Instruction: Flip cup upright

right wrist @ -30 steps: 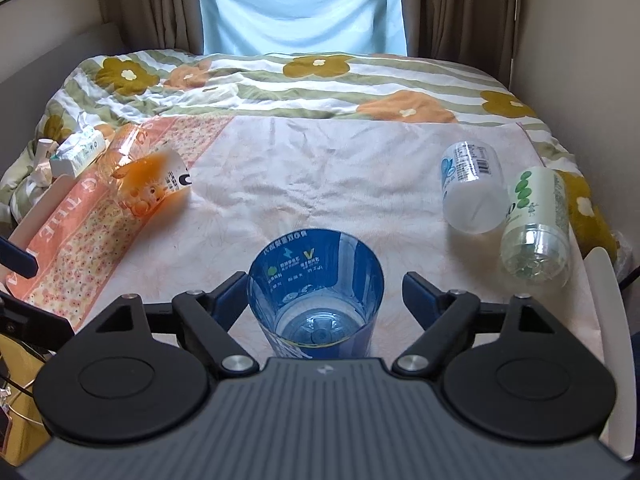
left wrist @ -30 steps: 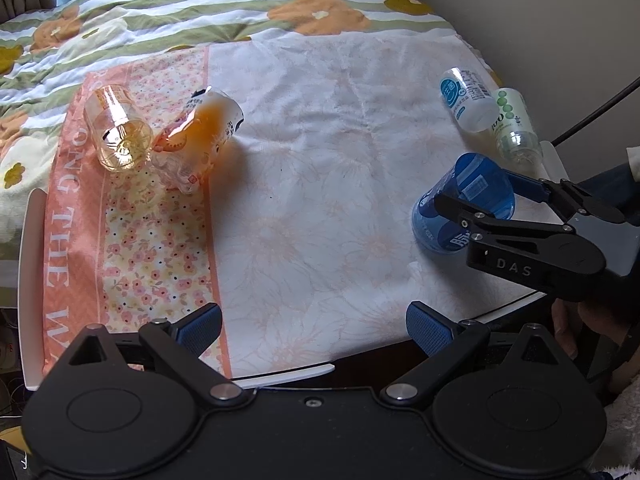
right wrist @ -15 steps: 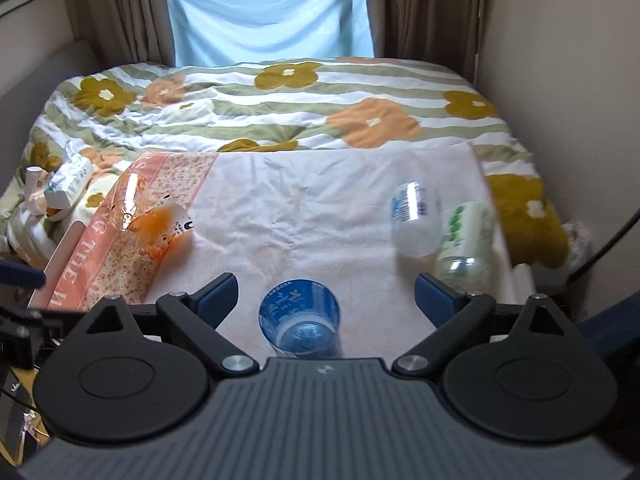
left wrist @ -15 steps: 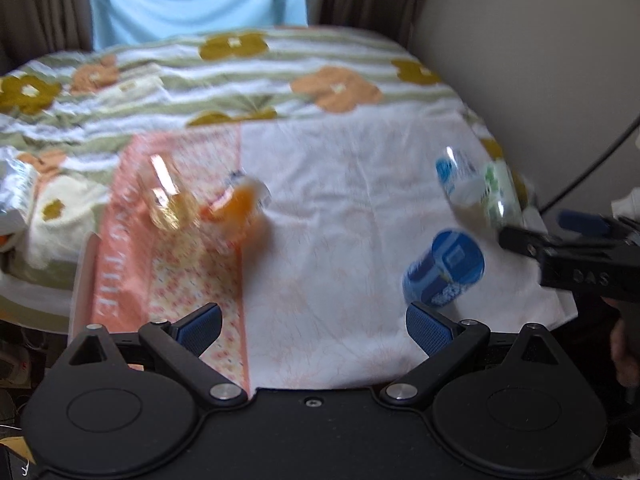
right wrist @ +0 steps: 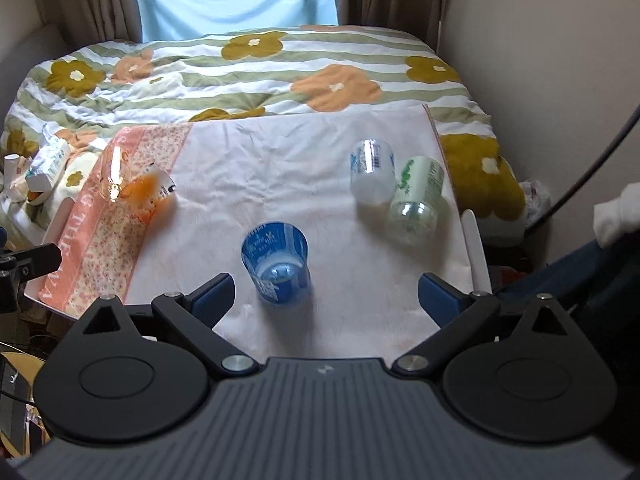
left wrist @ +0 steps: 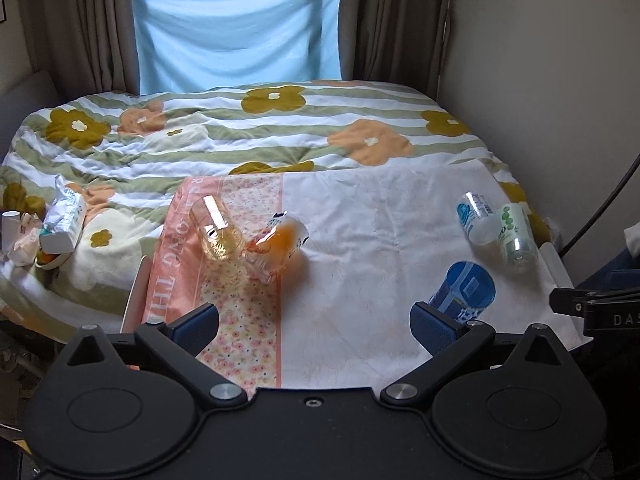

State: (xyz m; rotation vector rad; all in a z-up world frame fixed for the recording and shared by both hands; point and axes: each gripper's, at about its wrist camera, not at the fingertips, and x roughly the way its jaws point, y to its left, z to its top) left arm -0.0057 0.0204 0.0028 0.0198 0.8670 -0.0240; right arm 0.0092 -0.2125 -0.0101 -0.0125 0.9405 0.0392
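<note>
home bedroom: floral duvet (left wrist: 248, 136), curtained window (left wrist: 236, 28)

Black gripper bodies, blue-padded fingers (left wrist: 434, 326), silver pivot screws, "DAS" marking.

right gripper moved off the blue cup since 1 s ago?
Yes. The right gripper backed away toward the table's near edge; the blue cup, previously between its jaws, now stands ahead on the white cloth.

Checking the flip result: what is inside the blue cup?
The blue cup stands mouth up on the cloth; through the mouth only its bare blue bottom shows. Nothing visible inside.
</note>
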